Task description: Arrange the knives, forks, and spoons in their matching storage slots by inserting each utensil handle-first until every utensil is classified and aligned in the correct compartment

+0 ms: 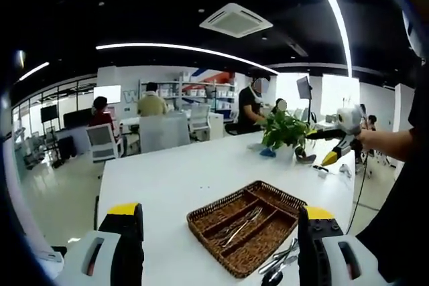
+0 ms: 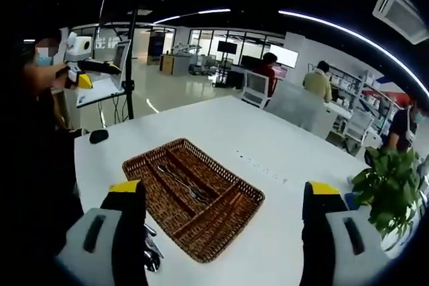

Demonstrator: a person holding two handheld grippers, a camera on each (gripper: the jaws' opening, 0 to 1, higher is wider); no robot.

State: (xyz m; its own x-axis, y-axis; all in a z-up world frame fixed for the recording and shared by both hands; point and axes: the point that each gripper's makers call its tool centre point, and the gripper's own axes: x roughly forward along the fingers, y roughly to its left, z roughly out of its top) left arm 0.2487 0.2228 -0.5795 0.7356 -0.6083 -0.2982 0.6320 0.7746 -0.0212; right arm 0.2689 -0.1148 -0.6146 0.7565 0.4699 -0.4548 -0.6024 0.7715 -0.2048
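Observation:
A brown wicker tray [image 1: 221,199] with long slots lies on the white table [image 1: 174,179]. Several metal utensils [image 1: 240,226] rest in its middle slot. More loose utensils [image 1: 281,263] lie on the table by the tray's near right side. My left gripper [image 1: 218,236] hovers open above the table's near edge, nothing between its jaws. In the right gripper view the tray [image 2: 151,152] sits just ahead, utensils [image 2: 181,180] in a slot and loose utensils [image 2: 151,249] partly hidden behind the left jaw. My right gripper [image 2: 224,222] is open and empty, above the tray's near corner.
A green potted plant [image 1: 285,128] stands at the table's far end, also seen as a plant [image 2: 389,185] at right. A small black object [image 2: 98,136] lies near a table corner. People sit at desks behind; chairs and shelves stand around the room.

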